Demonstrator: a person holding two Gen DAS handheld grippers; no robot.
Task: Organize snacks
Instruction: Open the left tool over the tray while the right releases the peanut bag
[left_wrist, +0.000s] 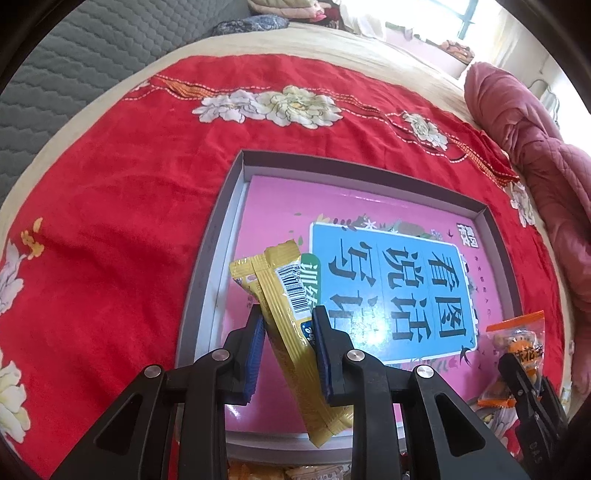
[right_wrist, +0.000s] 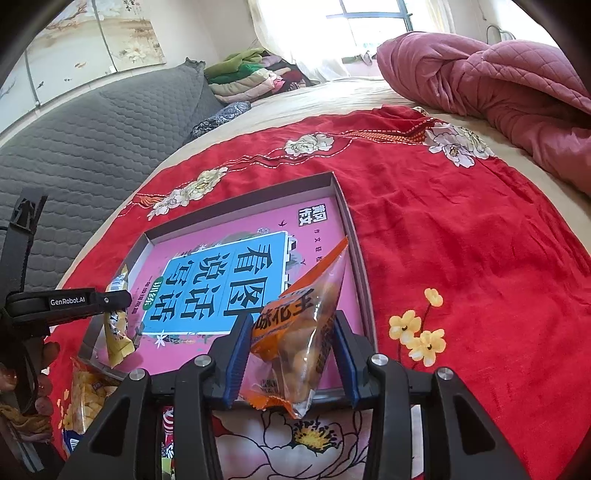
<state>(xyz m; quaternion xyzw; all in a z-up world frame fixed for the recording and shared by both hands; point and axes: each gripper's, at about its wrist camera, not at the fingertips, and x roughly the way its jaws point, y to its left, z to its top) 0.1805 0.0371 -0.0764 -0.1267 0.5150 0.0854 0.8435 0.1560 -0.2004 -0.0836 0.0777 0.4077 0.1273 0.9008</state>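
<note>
Left gripper (left_wrist: 288, 325): your one left tool pinches one yellow snack bar (left_wrist: 284, 295) between its two blue-padded fingers (left_wrist: 255, 350); the bar stands tilted, barcode facing you, over the near left part of the box.
Yellow snack bar, other view: in the right wrist view the same bar (right_wrist: 118, 332) hangs from the left tool at the box's near left corner.
Box (left_wrist: 207, 266): one shallow grey-walled box lies flat on the red cloth; its floor is one pink sheet with a blue panel of large black characters (left_wrist: 399, 291).
Right gripper (right_wrist: 291, 343): your one right tool grips one orange-and-clear snack bag (right_wrist: 299, 332) between its two fingers (right_wrist: 236, 354), pads pressing its sides, over the box's near right edge.
Loose snacks: one clear packet of yellow pieces (right_wrist: 86, 395) lies on the cloth in front of the box, below the left tool; you can see more wrappers at the frame's bottom edge, too cut off to count.
Red cloth (right_wrist: 461, 258): one flowered spread covers the bed.
Pink quilt (right_wrist: 491, 81): one bundle, far right, well apart from the box.
</note>
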